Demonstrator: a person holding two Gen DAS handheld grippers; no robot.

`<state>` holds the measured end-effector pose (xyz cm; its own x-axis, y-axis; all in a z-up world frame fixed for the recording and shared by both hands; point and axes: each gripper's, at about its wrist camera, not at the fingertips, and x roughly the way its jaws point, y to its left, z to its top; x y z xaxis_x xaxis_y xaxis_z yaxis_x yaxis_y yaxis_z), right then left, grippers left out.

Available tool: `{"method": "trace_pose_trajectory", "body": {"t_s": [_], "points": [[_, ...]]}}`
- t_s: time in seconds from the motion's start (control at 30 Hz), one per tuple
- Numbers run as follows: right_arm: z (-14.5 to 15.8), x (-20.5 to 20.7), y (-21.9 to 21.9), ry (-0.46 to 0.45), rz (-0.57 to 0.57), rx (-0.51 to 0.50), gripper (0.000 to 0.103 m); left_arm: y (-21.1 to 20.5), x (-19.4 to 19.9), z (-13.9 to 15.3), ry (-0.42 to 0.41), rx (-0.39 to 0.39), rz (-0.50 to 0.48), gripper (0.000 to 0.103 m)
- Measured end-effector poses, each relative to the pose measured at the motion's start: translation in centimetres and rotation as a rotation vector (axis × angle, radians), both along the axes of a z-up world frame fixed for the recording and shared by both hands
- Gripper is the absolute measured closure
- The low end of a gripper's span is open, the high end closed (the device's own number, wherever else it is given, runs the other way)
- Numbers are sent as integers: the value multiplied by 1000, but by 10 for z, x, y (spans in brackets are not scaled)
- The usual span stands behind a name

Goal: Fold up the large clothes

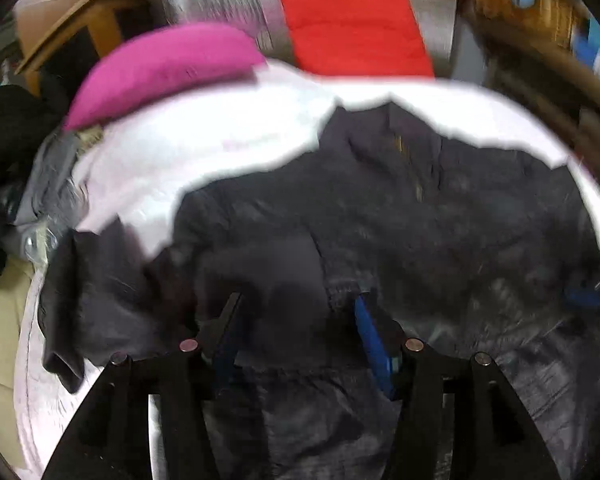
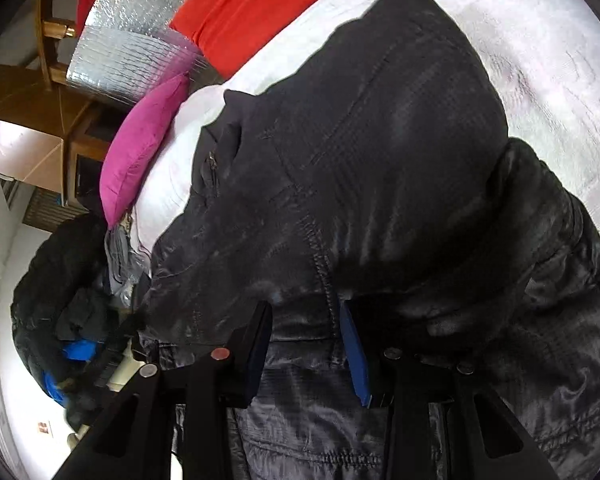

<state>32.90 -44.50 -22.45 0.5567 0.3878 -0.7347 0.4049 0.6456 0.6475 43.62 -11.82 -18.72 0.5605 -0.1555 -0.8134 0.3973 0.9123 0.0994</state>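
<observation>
Lying under both grippers, dark jacket [image 1: 420, 220] — left jaws apart above it, right jaws pinching fold.

Beyond my reach: a white bedspread [image 2: 540, 60], a magenta pillow [image 2: 140, 148], red cushions [image 1: 356, 28] against a silver quilted backing [image 2: 132, 56], wooden furniture [image 2: 32, 120] left, a wicker basket [image 1: 516, 16] right.

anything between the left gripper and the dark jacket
Nothing visible. The left gripper is right over the dark jacket, jaws apart, fabric directly under the fingertips on the white bedding.
</observation>
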Motion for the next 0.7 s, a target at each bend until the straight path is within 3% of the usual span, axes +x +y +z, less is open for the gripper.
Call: {"method": "trace_pose_trajectory", "body": {"t_s": [0.03, 0.13, 0.2, 0.3, 0.37, 0.4, 0.43, 0.53, 0.7], "points": [[5, -3, -1, -27, -8, 5, 64, -7, 5, -15, 48, 42, 10, 46], [20, -8, -1, -79, 0, -40, 64, -7, 9, -31, 98, 40, 36, 46], [16, -5, 1, -46, 14, -65, 64, -3, 6, -25, 93, 23, 32, 46], [4, -2, -2, -5, 1, -21, 63, 15, -7, 2, 52, -48, 17, 46], [5, 0, -4, -12, -3, 3, 58, 39, -19, 25, -14, -72, 27, 38], [6, -1, -4, -20, -3, 16, 45, 52, -22, 32, -46, -69, 42, 25], [7, -2, -5, -42, -3, 48, 36, 74, -26, 42, -86, -63, 82, 17], [8, -5, -2, -55, -5, 49, 35, 139, -27, 54, -149, -55, 216, 12], [4, -2, 2, -39, -15, 44, 35, 240, 1, 37, -77, -74, 488, 11]]}}
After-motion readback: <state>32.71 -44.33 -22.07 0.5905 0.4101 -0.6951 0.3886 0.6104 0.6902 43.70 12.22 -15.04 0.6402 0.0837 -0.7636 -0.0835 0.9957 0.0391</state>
